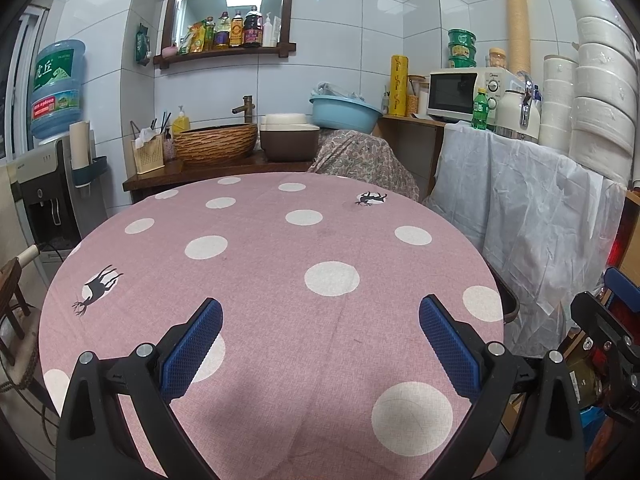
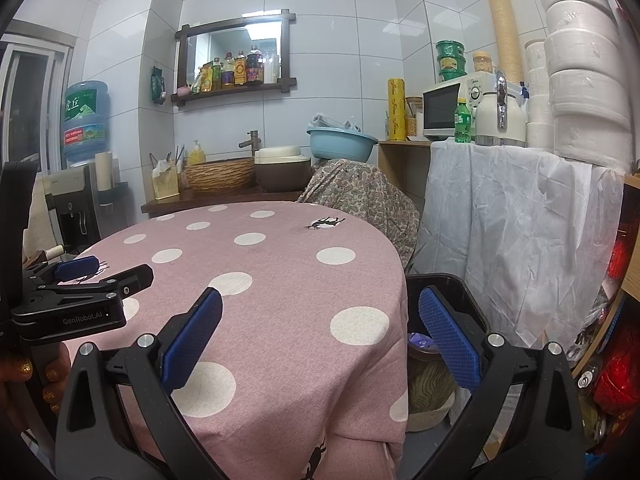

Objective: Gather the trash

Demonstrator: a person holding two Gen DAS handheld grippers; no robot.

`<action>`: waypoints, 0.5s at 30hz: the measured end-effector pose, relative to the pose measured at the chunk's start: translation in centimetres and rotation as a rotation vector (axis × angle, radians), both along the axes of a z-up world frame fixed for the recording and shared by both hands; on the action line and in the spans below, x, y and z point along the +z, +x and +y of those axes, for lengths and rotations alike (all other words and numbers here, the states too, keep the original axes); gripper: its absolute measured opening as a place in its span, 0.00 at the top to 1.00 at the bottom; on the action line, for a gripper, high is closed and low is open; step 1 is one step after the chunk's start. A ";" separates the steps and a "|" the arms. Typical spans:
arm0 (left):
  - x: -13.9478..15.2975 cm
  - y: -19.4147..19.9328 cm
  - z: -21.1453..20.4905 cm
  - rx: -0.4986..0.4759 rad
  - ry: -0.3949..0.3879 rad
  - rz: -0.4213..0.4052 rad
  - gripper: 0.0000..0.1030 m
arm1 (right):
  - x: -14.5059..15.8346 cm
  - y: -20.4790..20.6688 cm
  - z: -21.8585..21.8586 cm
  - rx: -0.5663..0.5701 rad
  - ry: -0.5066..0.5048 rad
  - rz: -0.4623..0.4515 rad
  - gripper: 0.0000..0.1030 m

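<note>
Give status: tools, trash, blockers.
Left tool open, empty. Right tool open, empty. No trash visible on the table; bin beside it. Nothing blocking.

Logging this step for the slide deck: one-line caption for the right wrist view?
Open right gripper over the edge of the pink dotted table, dark bin below, left gripper alongside.

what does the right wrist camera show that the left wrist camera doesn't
Only the right wrist view shows inside the dark bin beside the table, with purple trash in it, and the left claw from the side. Only the left wrist view shows the standing deer print in full and the table's left edge. Both share the pink dotted tablecloth, blue basin, microwave and green bottle, with both claws open and empty.
</note>
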State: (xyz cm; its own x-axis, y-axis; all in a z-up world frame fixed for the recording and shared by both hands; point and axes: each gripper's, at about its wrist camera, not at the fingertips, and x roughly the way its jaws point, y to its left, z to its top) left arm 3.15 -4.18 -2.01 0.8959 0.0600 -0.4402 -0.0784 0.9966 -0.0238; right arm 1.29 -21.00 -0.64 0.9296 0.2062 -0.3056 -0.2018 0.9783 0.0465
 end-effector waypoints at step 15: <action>0.0 0.3 -0.1 0.002 -0.009 0.014 0.05 | 0.1 0.1 0.1 0.003 0.002 0.001 0.06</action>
State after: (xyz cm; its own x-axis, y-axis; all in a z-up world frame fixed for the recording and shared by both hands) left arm 3.41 -4.26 -2.04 0.8896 0.0582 -0.4530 -0.0813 0.9962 -0.0316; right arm 1.35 -20.93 -0.51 0.9286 0.2091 -0.3065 -0.2042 0.9777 0.0483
